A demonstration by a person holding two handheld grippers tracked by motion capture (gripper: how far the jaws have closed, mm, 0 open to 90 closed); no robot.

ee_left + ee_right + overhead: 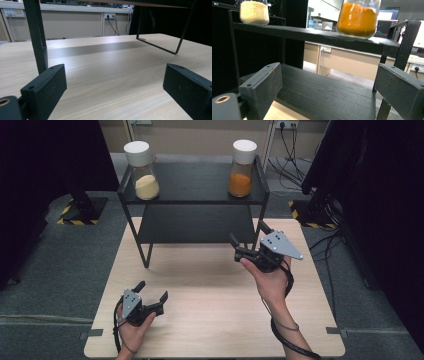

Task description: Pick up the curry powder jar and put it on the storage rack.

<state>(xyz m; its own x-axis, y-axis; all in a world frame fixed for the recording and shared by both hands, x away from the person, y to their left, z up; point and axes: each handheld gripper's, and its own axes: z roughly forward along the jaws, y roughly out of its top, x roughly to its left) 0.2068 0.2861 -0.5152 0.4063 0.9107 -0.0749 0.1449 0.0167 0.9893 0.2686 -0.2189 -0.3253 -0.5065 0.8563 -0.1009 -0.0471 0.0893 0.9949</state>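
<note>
Your right tool (pixel 248 241): jaws spread, empty, raised before the shelf (pixel 192 195).
Orange jar (pixel 241 169): top shelf, 12 o'clock of that tool.
Your left tool (pixel 151 290): released, low over the counter (pixel 210 285).

Light wooden table (pixel 210 320) under a black two-tier shelf (pixel 195 195) bearing two white-capped jars (pixel 141 170).

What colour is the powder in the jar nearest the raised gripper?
Bright orange. The jar shows best in the right gripper view, standing on the black shelf.
</note>
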